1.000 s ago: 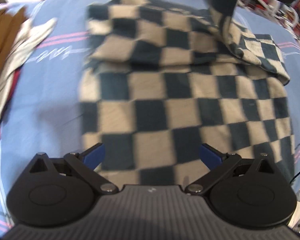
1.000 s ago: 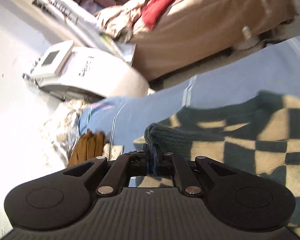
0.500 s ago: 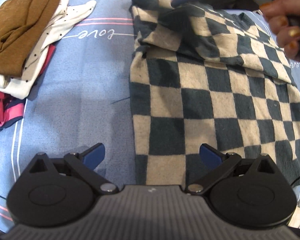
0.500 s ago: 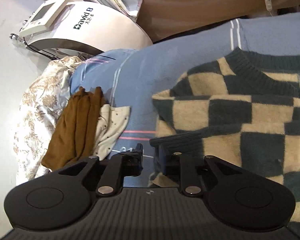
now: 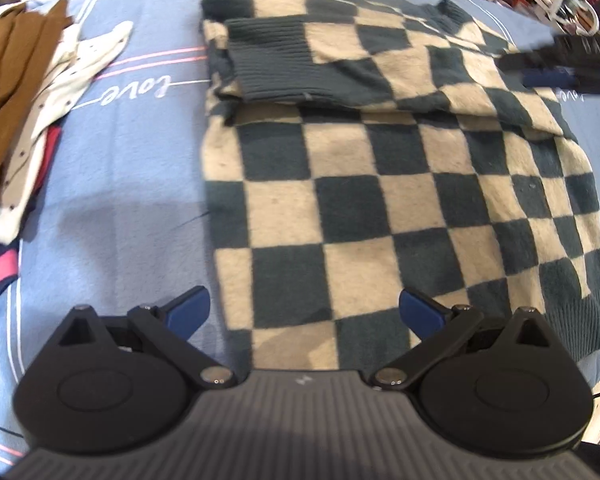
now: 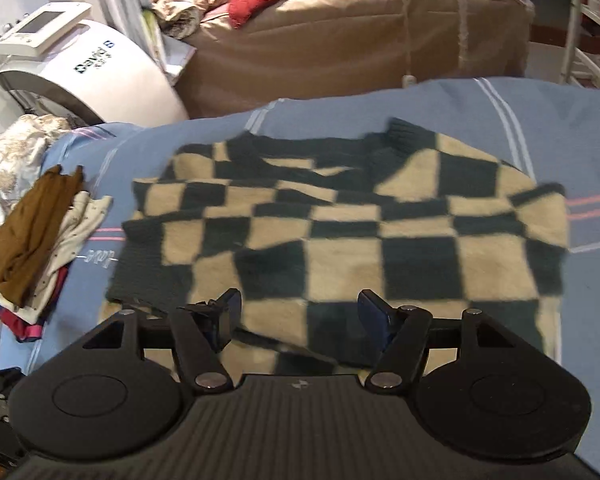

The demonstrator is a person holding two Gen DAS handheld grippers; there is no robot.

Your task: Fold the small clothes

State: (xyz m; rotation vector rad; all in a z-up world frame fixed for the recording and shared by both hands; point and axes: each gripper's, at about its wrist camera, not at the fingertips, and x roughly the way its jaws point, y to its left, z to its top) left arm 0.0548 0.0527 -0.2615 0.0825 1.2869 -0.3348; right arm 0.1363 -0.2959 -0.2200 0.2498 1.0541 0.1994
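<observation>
— Left wrist: my left tool point(image 5: 304, 309) is wide open, empty. The sweater point(image 5: 400, 184) lies flat ahead, sleeve point(image 5: 340, 68) folded across its far part.

— Right?

— My right tool point(image 6: 298, 314) gapes empty too, over the sweater point(image 6: 340, 240). Clothes pile point(image 6: 36, 240) to its left.

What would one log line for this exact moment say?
left gripper: open, empty | right gripper: open, empty | dark green and cream checkered knit sweater: flat on blue striped bedsheet, sleeve folded across chest
</observation>
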